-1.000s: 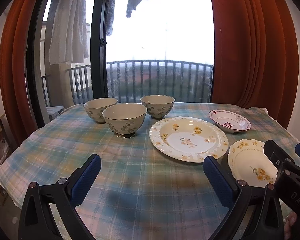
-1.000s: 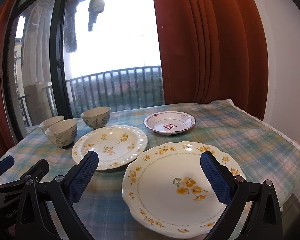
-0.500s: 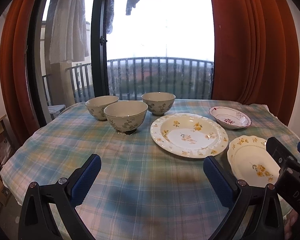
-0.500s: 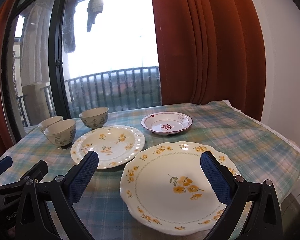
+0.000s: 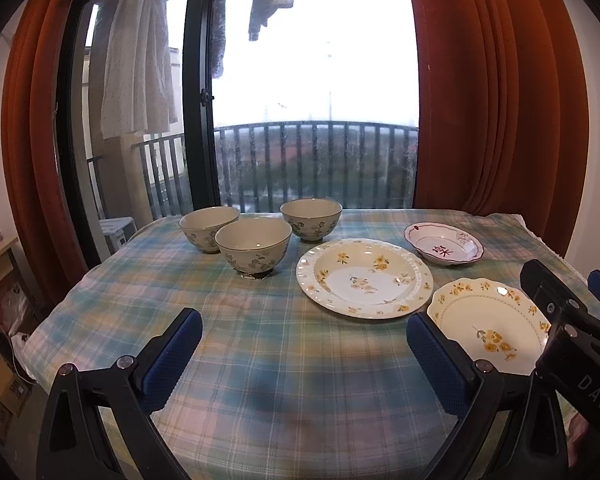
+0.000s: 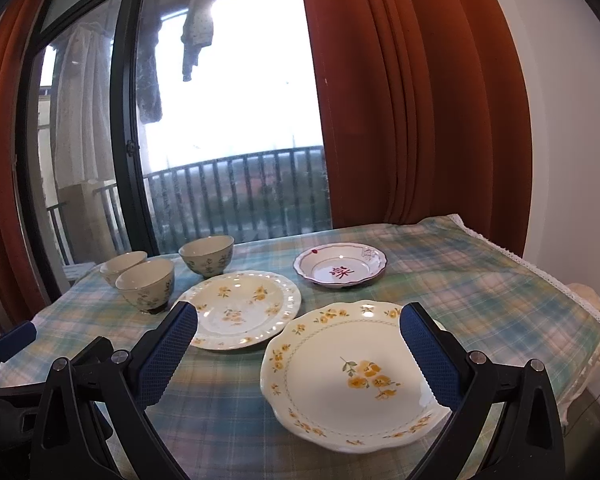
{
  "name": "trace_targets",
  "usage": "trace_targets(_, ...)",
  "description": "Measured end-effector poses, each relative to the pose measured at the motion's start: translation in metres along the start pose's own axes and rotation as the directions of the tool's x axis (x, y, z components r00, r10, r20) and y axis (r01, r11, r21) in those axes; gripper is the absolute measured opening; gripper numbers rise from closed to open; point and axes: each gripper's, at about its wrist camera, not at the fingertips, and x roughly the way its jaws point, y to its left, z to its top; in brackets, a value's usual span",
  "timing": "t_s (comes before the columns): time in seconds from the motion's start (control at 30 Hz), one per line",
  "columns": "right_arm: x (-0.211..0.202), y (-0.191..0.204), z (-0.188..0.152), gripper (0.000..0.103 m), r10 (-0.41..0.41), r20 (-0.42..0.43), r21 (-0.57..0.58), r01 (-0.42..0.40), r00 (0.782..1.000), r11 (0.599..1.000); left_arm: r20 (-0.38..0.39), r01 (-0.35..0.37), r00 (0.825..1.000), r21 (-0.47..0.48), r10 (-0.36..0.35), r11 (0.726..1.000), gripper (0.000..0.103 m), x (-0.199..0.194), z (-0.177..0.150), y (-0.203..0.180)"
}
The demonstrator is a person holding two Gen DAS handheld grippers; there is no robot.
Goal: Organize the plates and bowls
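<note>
Blue-padded right tongs gape level above scalloped plate.

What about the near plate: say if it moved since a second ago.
No. The near plate keeps its place beside the big plate; only the view shifted.

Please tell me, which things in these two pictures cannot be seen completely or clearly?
- Scalloped yellow-flower plate: in the left wrist view its right part is hidden by the right gripper.
- Farthest bowl: in the right wrist view partly hidden behind the nearer bowl.
- Red mark in the red-rimmed dish: too small to read.
- Tablecloth near edge: covered by the left gripper.
</note>
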Motion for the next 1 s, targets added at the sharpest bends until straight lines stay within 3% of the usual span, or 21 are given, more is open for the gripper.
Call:
trace_targets(0.3, 0.007, 0.014, 0.020, 0.102, 0.070, 0.004, -0.031, -0.070, 0.998, 0.997, 0.044, 0.004, 0.999, -0.014, -0.004, 1.000, 0.103, 0.003, 0.018, 0.019)
trace_targets(0.57, 0.023, 0.028, 0.023, 0.102, 0.018, -0.039, 0.018, -0.017, 0.999, 1.000, 0.025, 0.037, 0.999, 0.016, -0.038, 0.999, 0.103, 0.025, 0.028, 0.032)
trace_targets(1.0, 0.039, 0.048, 0.027, 0.102, -0.133, -0.052, -0.060, 0.130, 0.990, 0.990, -0.041, 0.075, 0.996, 0.018, -0.074, 0.997, 0.103, 0.061, 0.033, 0.039)
